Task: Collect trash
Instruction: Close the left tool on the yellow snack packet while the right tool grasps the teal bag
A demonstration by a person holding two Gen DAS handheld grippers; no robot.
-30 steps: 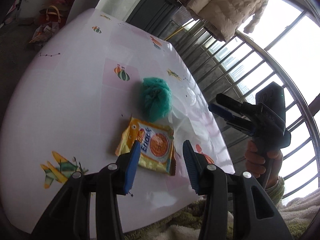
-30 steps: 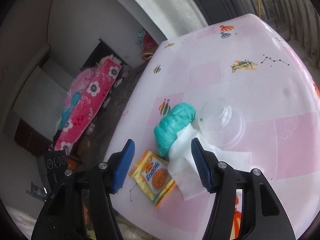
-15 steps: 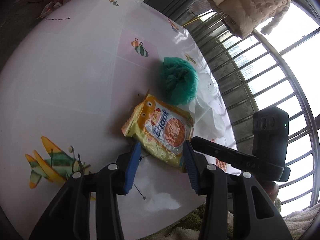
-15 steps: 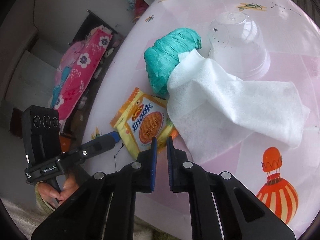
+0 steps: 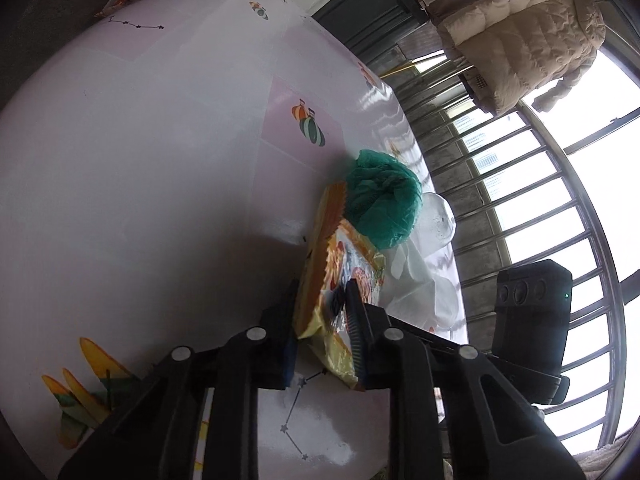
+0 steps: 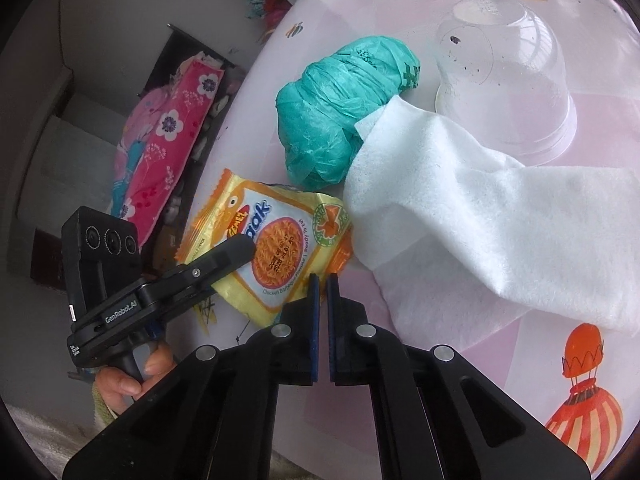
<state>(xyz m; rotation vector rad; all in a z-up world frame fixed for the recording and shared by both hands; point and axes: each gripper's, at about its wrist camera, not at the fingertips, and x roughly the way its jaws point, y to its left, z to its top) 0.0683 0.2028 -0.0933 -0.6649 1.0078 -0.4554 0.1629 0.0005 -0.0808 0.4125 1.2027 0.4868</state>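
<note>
A yellow snack packet (image 5: 322, 256) lies near the front edge of the pink table (image 5: 140, 160), tipped up on one side. My left gripper (image 5: 320, 304) is closing its jaws on it, and the pads press its crumpled end. In the right wrist view the left gripper (image 6: 240, 252) lies over the packet (image 6: 280, 252). My right gripper (image 6: 322, 280) is shut, its tips at the packet's near edge with nothing visible between them. Behind the packet sit a crumpled green plastic bag (image 6: 340, 112), a white wipe (image 6: 460, 216) and an upturned clear cup (image 6: 508, 80).
A hand (image 6: 132, 380) holds the left gripper off the table's front edge. A padded jacket (image 5: 520, 36) hangs by the barred window (image 5: 520, 200) beyond the table. A pink flowered blanket (image 6: 160, 140) lies on furniture to the left.
Both grippers have dropped toward the packet. The left jaws narrowed onto it and tipped it up on edge. The right jaws went from open to shut at its near edge.
</note>
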